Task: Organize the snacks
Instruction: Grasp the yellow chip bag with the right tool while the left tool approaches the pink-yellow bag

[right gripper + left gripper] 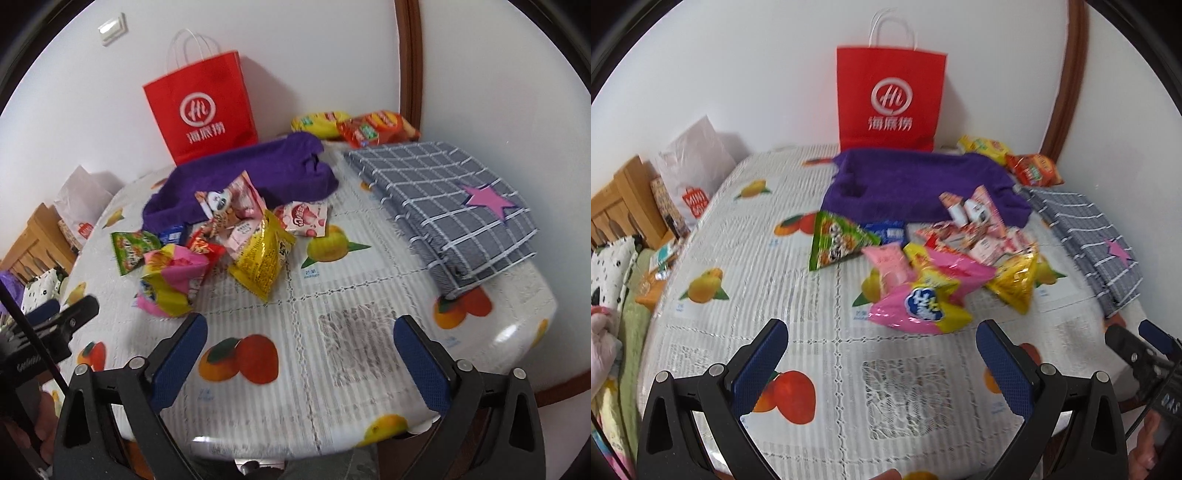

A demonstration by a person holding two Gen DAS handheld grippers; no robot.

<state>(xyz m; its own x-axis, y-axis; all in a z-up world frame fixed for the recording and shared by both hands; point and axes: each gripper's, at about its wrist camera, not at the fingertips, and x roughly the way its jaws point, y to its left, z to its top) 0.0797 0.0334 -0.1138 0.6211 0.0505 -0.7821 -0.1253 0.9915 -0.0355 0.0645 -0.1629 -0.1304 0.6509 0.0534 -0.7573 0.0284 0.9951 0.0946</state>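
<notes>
Pre-grasp: left claw [881, 363] and right claw [300, 349] both spread, empty; next reach snack pile [934, 266] on desk [332, 387].

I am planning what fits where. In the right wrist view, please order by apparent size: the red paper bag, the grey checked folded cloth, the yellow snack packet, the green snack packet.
1. Grey checked folded cloth, though it lies nearer the camera.
2. Red paper bag.
3. Yellow snack packet.
4. Green snack packet, partly hidden by the pink-and-yellow packet.
</notes>
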